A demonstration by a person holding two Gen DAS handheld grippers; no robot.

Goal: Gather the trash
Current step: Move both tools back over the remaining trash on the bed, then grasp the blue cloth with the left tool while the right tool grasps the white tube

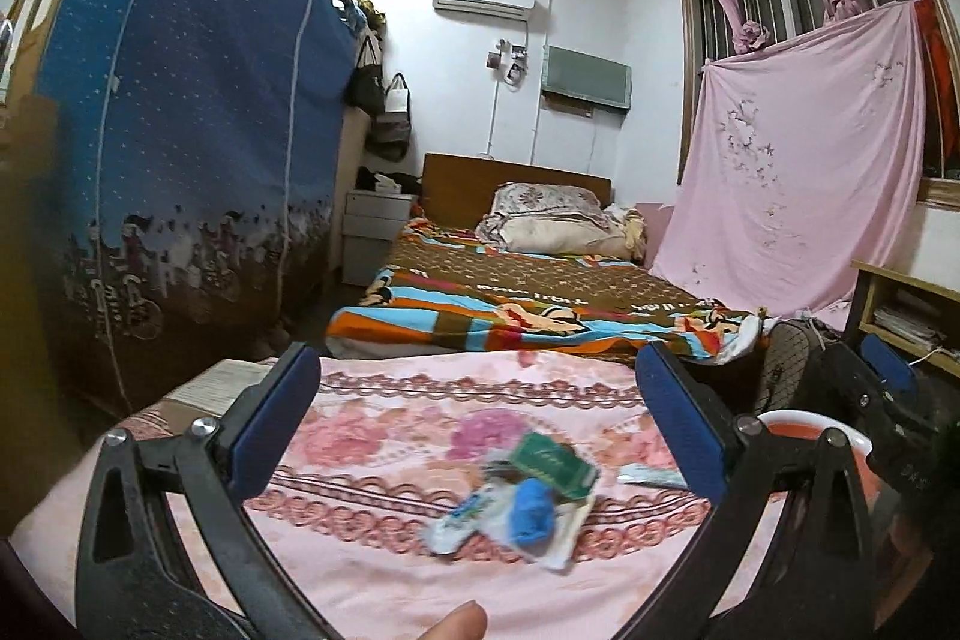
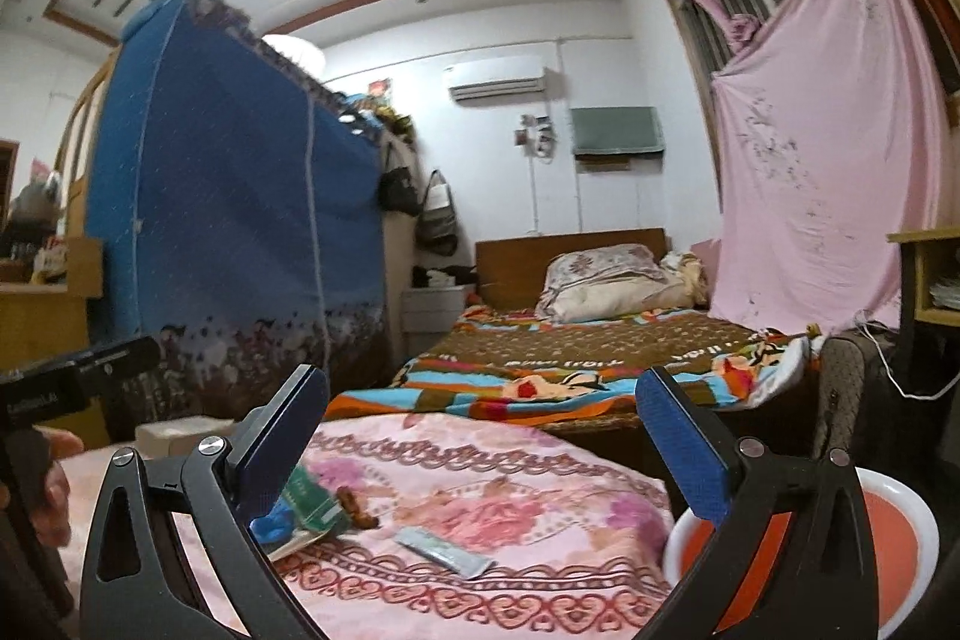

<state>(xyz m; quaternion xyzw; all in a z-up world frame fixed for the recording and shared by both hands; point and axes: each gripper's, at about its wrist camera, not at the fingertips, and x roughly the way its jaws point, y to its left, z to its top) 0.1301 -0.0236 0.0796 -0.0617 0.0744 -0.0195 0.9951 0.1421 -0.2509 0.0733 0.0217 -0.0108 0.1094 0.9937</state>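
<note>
On the pink floral cloth-covered table (image 1: 384, 568), a blurred heap of wrappers (image 1: 522, 508) is seen between the spread left gripper (image 1: 480, 436). At four o'clock, a silver sachet (image 2: 447, 552) lies between the widely spread, empty right gripper (image 2: 480, 445).

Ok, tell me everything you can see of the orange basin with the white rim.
The orange basin is round, looks like plastic, with an orange inside and a broad white rim. It sits upright past the right edge of the pink floral cloth, below its level. The right gripper's finger hides part of it; what shows of the inside holds nothing.
</note>
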